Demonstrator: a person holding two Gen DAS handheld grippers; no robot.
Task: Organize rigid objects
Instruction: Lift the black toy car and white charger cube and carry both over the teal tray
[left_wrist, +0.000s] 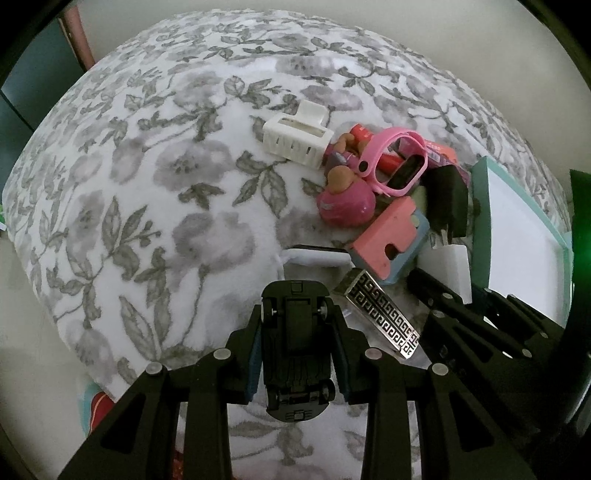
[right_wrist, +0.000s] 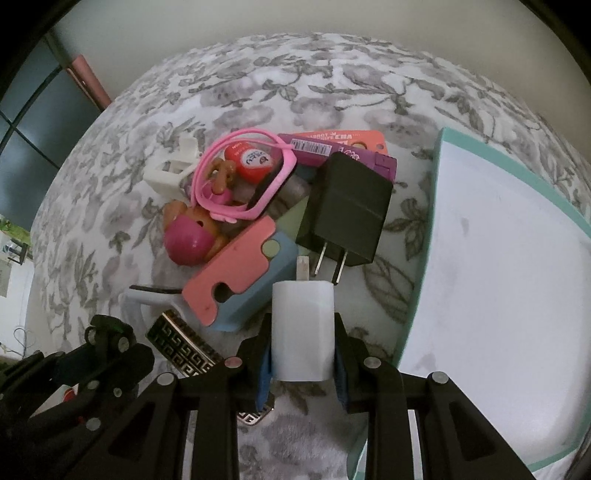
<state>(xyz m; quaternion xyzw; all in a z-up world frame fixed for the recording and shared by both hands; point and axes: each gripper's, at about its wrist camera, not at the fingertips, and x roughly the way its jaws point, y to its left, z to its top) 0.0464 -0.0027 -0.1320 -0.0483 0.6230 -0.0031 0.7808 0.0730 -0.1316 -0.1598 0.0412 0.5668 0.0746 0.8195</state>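
Our left gripper (left_wrist: 295, 339) clamps a black toy car (left_wrist: 295, 347), underside up, above the floral blanket (left_wrist: 147, 184). Our right gripper (right_wrist: 303, 339) grips a white charger (right_wrist: 302, 332) beside the teal tray (right_wrist: 517, 295) at the blanket's right edge. We see 1 heap between them: black adapter (right_wrist: 347, 214), pink watch (right_wrist: 236, 177), white hair clip (left_wrist: 295, 136).

I see a black toy car (left_wrist: 295, 350), underside facing me, clamped between the left gripper (left_wrist: 297, 354) fingers. A white charger block (right_wrist: 302, 332), prong forward, sits pinched in the right gripper (right_wrist: 303, 354). Black charger (right_wrist: 345, 210), pink watch (right_wrist: 240, 177), white hair clip (left_wrist: 295, 138) lie heaped beside the teal-rimmed tray (right_wrist: 443, 155).
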